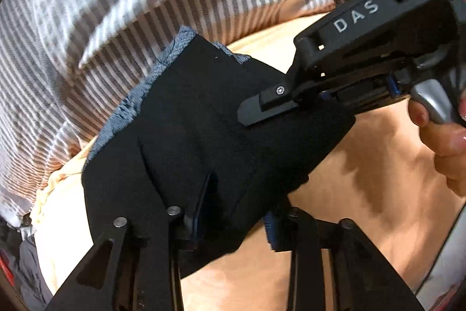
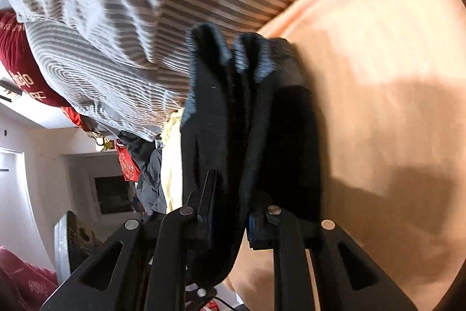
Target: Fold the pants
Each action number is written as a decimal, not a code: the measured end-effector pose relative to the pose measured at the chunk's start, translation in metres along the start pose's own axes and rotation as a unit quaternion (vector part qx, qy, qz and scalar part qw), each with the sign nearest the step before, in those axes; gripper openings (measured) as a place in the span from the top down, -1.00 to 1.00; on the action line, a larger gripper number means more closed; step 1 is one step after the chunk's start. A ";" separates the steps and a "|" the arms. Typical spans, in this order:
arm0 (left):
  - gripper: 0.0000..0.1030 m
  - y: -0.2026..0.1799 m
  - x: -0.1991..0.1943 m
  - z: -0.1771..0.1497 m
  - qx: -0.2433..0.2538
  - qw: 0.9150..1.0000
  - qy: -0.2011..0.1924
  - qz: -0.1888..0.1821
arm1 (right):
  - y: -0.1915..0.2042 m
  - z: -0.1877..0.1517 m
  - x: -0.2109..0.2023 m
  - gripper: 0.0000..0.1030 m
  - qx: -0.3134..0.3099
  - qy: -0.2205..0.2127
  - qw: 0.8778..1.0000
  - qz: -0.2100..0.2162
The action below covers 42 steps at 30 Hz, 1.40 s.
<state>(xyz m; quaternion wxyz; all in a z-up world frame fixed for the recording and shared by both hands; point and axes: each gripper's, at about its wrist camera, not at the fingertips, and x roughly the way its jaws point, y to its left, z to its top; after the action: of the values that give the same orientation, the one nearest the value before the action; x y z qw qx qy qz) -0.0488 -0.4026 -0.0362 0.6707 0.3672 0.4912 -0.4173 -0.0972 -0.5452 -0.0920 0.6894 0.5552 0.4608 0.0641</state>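
Between the fingers of the left gripper (image 1: 230, 226), a thick edge of the black pants (image 1: 204, 118) is being pinched — the fabric is bunching where the blue-lined pads are closing on it. The right gripper (image 2: 230, 226) is pinching the same bundle, its pads pressing a hanging fold of dark cloth from both sides. In the left wrist view, the right gripper's finger is lying along the top of the bundle, so the two tools are working at neighbouring edges, apparently to keep the stacked layers aligned while the fold is being carried or set down.

The pants are already looking folded into a compact block, with a grey-blue knitted band (image 1: 137, 98) peeking out along the far edge. In the right wrist view the bundle is hanging edge-on, which suggests it is being lifted rather than resting flat, though I cannot tell whether any part is touching the surface.

Below it is lying a peach-coloured bedsheet (image 1: 364, 179), sunlit and creased. Beyond the pants, a grey-and-white striped duvet (image 1: 102, 5) is heaped up, with a red cushion (image 2: 17, 57) further off. Past the bed's edge, a white-walled room with a doorway (image 2: 84, 182) and some piled clothes (image 2: 148, 179) is showing.
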 end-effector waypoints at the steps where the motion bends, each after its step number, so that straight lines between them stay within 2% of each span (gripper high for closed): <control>1: 0.12 0.002 -0.003 -0.002 -0.002 1.000 0.003 -0.005 | -0.003 -0.001 0.000 0.64 0.003 0.000 1.000 0.000; 2: -0.03 0.004 -0.006 -0.005 -0.006 1.000 0.006 -0.008 | -0.004 -0.002 0.000 0.64 0.007 -0.002 1.000 -0.001; 5: -0.06 0.016 -0.019 -0.015 -0.022 0.999 0.021 -0.026 | -0.005 -0.003 -0.014 0.64 0.010 -0.005 1.000 -0.017; 7: -0.06 0.028 -0.029 -0.019 -0.033 0.999 0.022 -0.026 | 0.003 -0.002 -0.020 0.43 0.005 -0.004 0.999 -0.041; 9: -0.06 0.050 -0.036 -0.022 -0.064 0.997 0.020 -0.024 | 0.016 -0.001 -0.028 0.17 -0.003 -0.010 0.996 -0.090; 10: -0.07 0.067 -0.037 -0.023 -0.095 0.995 0.023 -0.023 | 0.026 0.000 -0.034 0.10 -0.019 -0.021 0.991 -0.132; 11: -0.30 0.079 -0.036 -0.023 -0.118 0.992 0.026 -0.022 | 0.035 0.001 -0.040 0.10 -0.037 -0.031 0.986 -0.161; 12: -0.54 0.094 -0.033 -0.023 -0.149 0.988 0.030 -0.019 | 0.041 0.003 -0.046 0.10 -0.056 -0.040 0.981 -0.180; 15: -0.54 0.137 -0.018 -0.022 -0.240 0.970 0.044 -0.016 | 0.069 0.019 -0.048 0.10 -0.097 -0.055 0.974 -0.199; 17: -0.54 0.157 -0.003 -0.022 -0.282 0.958 0.055 -0.017 | 0.083 0.036 -0.039 0.10 -0.103 -0.057 0.971 -0.208; 19: -0.54 0.165 0.010 -0.022 -0.303 0.950 0.070 -0.013 | 0.088 0.051 -0.026 0.10 -0.113 -0.055 0.968 -0.218; 22: -0.54 0.173 0.023 -0.022 -0.315 0.946 0.080 -0.014 | 0.091 0.065 -0.006 0.10 -0.135 -0.045 0.961 -0.239; 24: -0.54 0.170 0.026 -0.023 -0.314 0.946 0.083 -0.015 | 0.093 0.073 0.010 0.10 -0.141 -0.037 0.958 -0.246; 26: -0.54 0.166 0.030 -0.025 -0.311 0.946 0.087 -0.017 | 0.091 0.078 0.018 0.29 -0.135 -0.026 0.961 -0.240; 27: -0.54 0.164 0.032 -0.026 -0.310 0.946 0.091 -0.020 | 0.093 0.079 0.022 0.53 -0.131 -0.021 0.962 -0.240; 28: -0.54 0.164 0.033 -0.028 -0.310 0.946 0.094 -0.023 | 0.093 0.078 0.023 0.85 -0.130 -0.019 0.960 -0.248; 31: -0.54 0.157 0.037 -0.029 -0.299 0.949 0.099 -0.023 | 0.092 0.071 0.016 0.92 -0.122 -0.020 0.961 -0.248; 37: -0.54 0.133 0.048 -0.032 -0.263 0.959 0.108 -0.017 | 0.074 0.052 0.001 0.92 -0.110 -0.013 0.956 -0.272; 42: -0.54 0.130 0.058 -0.036 -0.267 0.958 0.107 -0.017 | 0.066 0.048 0.004 0.92 -0.097 -0.025 0.957 -0.273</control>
<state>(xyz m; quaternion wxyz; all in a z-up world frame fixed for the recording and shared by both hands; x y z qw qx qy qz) 0.0681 -0.3323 -0.0906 0.6806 0.2092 0.6596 -0.2408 -0.0335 -0.5518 -0.0417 0.7422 0.3407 0.5692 -0.0957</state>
